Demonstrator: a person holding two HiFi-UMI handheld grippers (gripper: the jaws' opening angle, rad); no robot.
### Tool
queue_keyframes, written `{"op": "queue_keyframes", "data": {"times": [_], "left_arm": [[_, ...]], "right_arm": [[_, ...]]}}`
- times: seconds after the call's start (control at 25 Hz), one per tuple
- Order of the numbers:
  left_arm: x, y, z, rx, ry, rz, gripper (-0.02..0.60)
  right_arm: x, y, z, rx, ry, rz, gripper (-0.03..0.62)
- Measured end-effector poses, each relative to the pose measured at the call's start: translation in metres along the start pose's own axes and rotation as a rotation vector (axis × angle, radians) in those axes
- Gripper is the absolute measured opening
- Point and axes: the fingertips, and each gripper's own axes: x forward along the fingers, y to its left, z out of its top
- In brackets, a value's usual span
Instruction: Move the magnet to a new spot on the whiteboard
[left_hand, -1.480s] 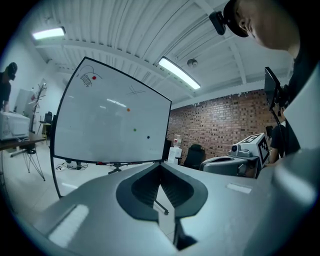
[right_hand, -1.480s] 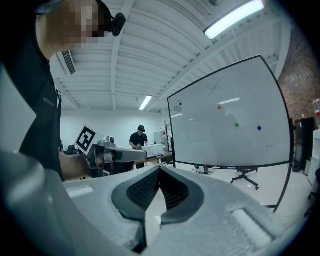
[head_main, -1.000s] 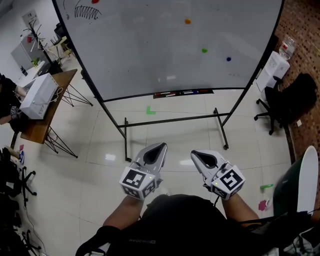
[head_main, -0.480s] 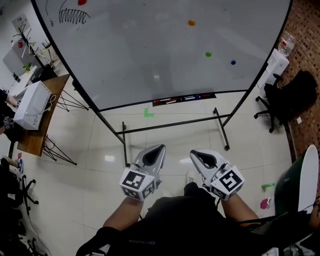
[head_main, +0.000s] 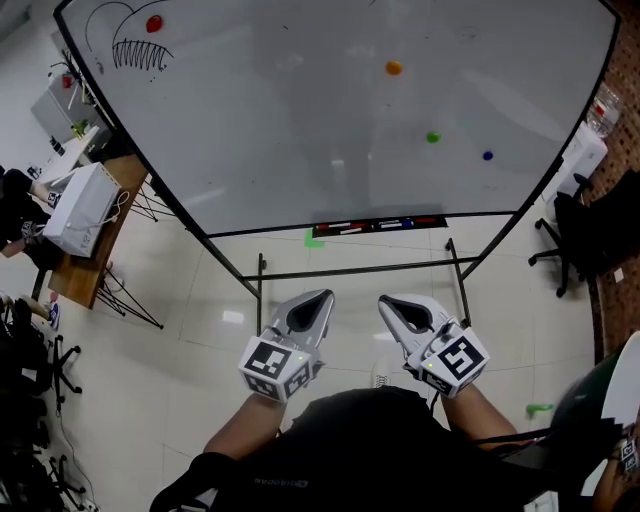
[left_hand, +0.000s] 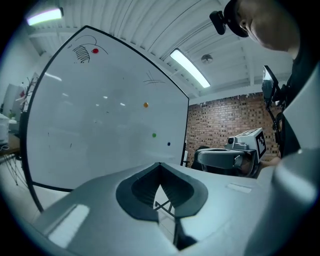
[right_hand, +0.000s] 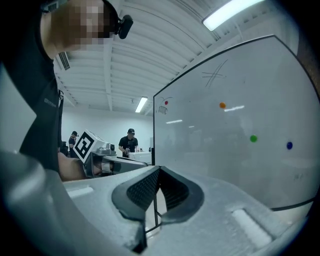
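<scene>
I hold the left gripper (head_main: 320, 298) and right gripper (head_main: 388, 302) side by side, low before me, both jaws closed on nothing, because the whiteboard (head_main: 300, 130) stands well ahead; the orange magnet (head_main: 394, 68), green magnet (head_main: 433, 137) and blue magnet (head_main: 487, 155) cling to its right half, none within reach yet, I judge.
</scene>
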Motion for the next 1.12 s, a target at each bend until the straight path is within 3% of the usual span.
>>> {"op": "queue_keyframes", "data": {"times": [0.32, 0.52, 0.6, 0.84, 1.12], "left_arm": [[0.062, 0.004, 0.016, -0.004, -0.052, 0.108, 0.017], [0.083, -0.003, 0.018, 0.0, -0.049, 0.13, 0.017], [0.083, -0.002, 0.01, -0.002, -0.032, 0.124, 0.017], [0.084, 0.024, 0.016, 0.002, -0.024, 0.123, 0.017], [0.073, 0.057, 0.029, 0.025, -0.022, 0.077, 0.017]], "right_arm": [[-0.005, -0.082, 0.008, -0.028, -0.013, 0.052, 0.002], [0.008, -0.126, 0.015, -0.148, 0.006, 0.025, 0.002], [0.018, -0.139, 0.027, -0.206, 0.005, 0.002, 0.086], [0.053, -0.187, 0.092, -0.467, -0.006, -0.176, 0.112], [0.101, -0.23, 0.173, -0.642, -0.028, -0.39, 0.114]]}}
